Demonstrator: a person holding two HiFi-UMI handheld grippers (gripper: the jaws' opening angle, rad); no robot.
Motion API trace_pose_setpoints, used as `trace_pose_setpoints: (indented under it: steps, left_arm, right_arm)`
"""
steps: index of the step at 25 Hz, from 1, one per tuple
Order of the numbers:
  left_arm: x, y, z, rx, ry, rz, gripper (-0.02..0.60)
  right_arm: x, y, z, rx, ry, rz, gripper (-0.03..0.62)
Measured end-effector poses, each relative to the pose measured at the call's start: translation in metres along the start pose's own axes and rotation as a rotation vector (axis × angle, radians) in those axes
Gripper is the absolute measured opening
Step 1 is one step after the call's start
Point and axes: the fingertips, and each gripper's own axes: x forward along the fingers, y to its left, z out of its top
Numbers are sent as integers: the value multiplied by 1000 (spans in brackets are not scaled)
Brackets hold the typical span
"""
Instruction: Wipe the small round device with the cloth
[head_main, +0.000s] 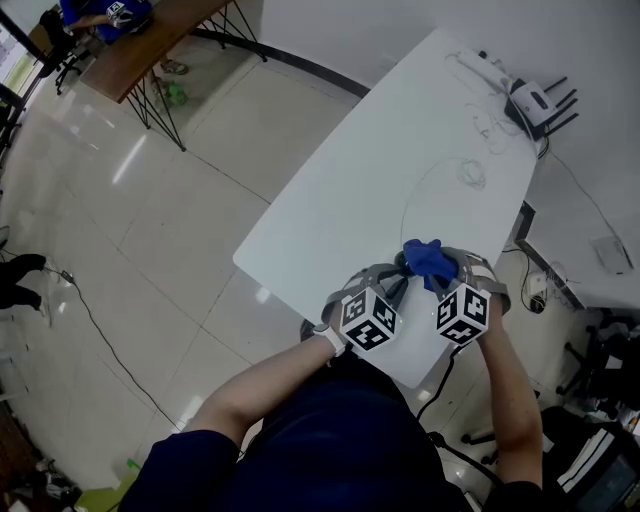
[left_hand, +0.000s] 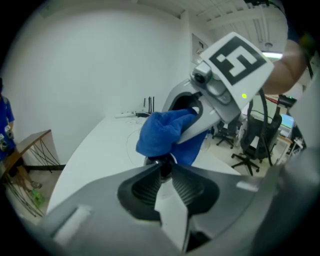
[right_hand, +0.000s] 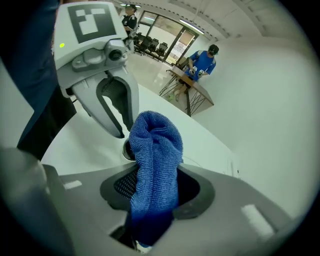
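2 jaws of the left gripper (left_hand: 164, 172) were clenched on the small round device (left_hand: 163, 161), dark with a shiny rim. The blue cloth (right_hand: 155, 145) was clamped in the right gripper (right_hand: 156, 180) and bunched against the device's top. Both were held over the near end of the white table (head_main: 400, 150).

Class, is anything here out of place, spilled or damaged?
Nothing stands out. The right gripper clamps the blue cloth beside the small round device in the left gripper; a thin cable loops over the table.
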Motion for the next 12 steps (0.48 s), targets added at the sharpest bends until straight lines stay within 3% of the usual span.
trace_pose_setpoints:
  steps: [3,12]
  left_arm:
    - [5,-2,1,7,6,-12,71]
    - [10,-2,-8,-1,25,-16,71]
  right_arm:
    - [9,-18,-13,20,24,42,161]
    - [78,15,-55,307,61,499,161]
